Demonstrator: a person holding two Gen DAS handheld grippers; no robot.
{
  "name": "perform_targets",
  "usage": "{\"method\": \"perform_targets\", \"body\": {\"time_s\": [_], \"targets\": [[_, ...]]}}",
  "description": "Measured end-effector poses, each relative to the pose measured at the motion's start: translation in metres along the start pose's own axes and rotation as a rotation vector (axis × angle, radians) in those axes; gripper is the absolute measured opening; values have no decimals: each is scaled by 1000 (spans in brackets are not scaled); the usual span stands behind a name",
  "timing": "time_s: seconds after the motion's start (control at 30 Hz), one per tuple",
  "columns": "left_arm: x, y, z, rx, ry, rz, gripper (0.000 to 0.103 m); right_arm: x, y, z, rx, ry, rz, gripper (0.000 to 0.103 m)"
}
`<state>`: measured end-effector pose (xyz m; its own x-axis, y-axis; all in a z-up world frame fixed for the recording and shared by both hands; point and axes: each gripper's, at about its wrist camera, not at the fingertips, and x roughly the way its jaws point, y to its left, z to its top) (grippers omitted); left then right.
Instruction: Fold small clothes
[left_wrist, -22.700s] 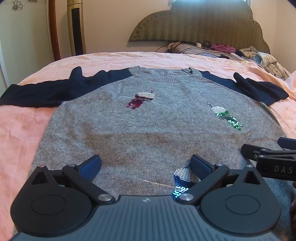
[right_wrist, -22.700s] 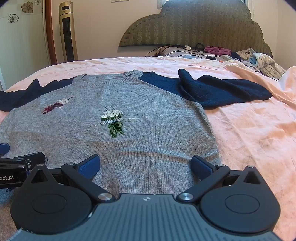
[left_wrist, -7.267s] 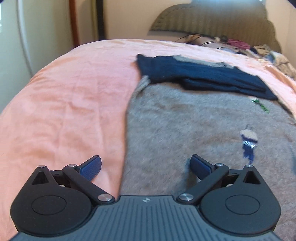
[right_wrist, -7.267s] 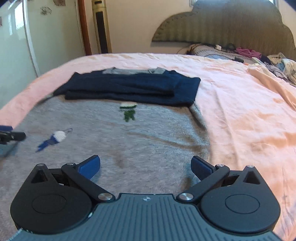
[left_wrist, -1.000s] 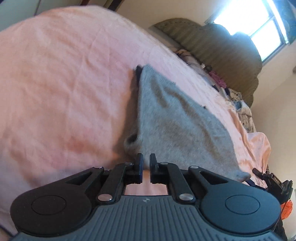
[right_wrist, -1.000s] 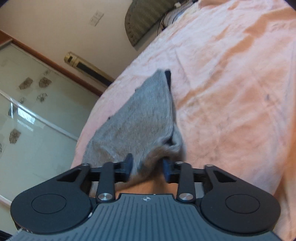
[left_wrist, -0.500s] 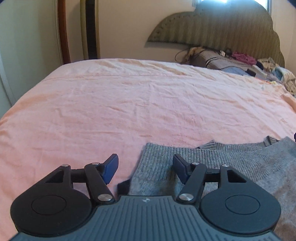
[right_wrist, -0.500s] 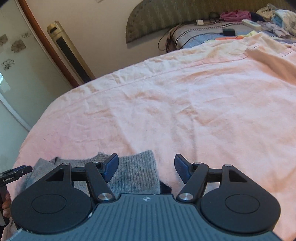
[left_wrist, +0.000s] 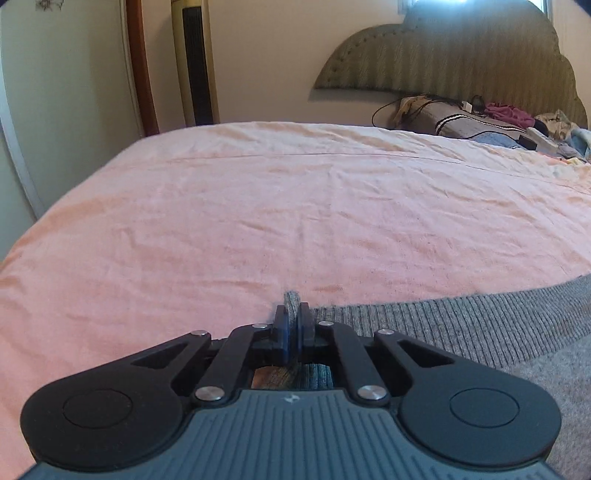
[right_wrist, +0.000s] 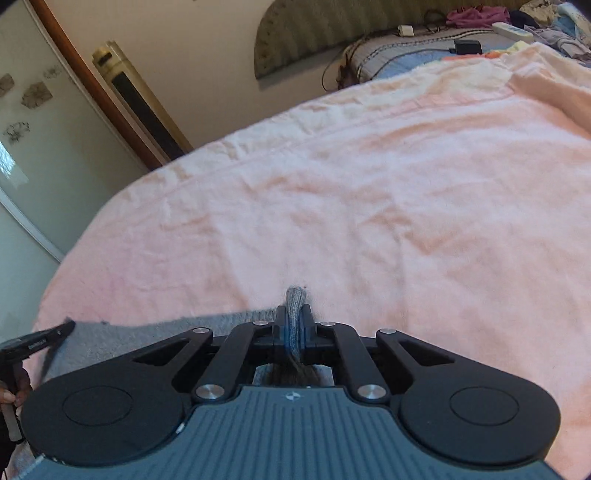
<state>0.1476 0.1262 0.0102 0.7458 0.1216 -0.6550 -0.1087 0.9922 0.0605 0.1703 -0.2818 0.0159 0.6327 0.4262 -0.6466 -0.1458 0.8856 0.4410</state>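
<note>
The grey knit sweater (left_wrist: 461, 325) lies folded on the pink bedsheet, its ribbed edge running right from my left gripper. My left gripper (left_wrist: 291, 321) is shut on the sweater's left corner, with a tuft of grey knit sticking up between the pads. In the right wrist view the sweater (right_wrist: 147, 332) stretches left from my right gripper (right_wrist: 294, 317), which is shut on its right corner. The tip of the left gripper (right_wrist: 37, 341) shows at the far left of that view, at the other corner.
The pink bedsheet (left_wrist: 295, 206) stretches ahead to an upholstered headboard (left_wrist: 443, 62). A pile of clothes, cables and a pillow (left_wrist: 480, 118) lies at the head of the bed. A tall tower fan (left_wrist: 194, 62) and a glass door (right_wrist: 22, 155) stand at the left.
Half a second ago both grippers were open over the sweater's corners. Both have now shut on the grey knit. The sweater lies in the same place.
</note>
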Motion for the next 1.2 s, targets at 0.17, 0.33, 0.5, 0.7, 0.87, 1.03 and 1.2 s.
{"method": "perform_targets", "body": {"time_s": [0.17,0.33,0.5,0.7,0.87,1.03,1.2], "targets": [[-35,-5,3,-10,-38,43,9,-25,14,-2,21,-73,-76,30],[-60,-45,6,-1,-69,-44,66,-35,73,-17,-137,-121,-76,74],[-24,-58,-22,2,-15,-4,76,6,83,-46,-253,-82,-237,82],[-29,-53,-24,-17,-20,-13,77,1,65,-45,-253,-102,-255,83],[-30,-53,-24,-22,-22,-13,77,-18,93,-42,-199,-149,-241,83],[-30,-53,-25,-22,-22,-16,77,13,95,-55,-316,-47,-309,103],[-29,-54,-24,-24,-23,-17,77,9,74,-48,-253,-88,-265,103]]}}
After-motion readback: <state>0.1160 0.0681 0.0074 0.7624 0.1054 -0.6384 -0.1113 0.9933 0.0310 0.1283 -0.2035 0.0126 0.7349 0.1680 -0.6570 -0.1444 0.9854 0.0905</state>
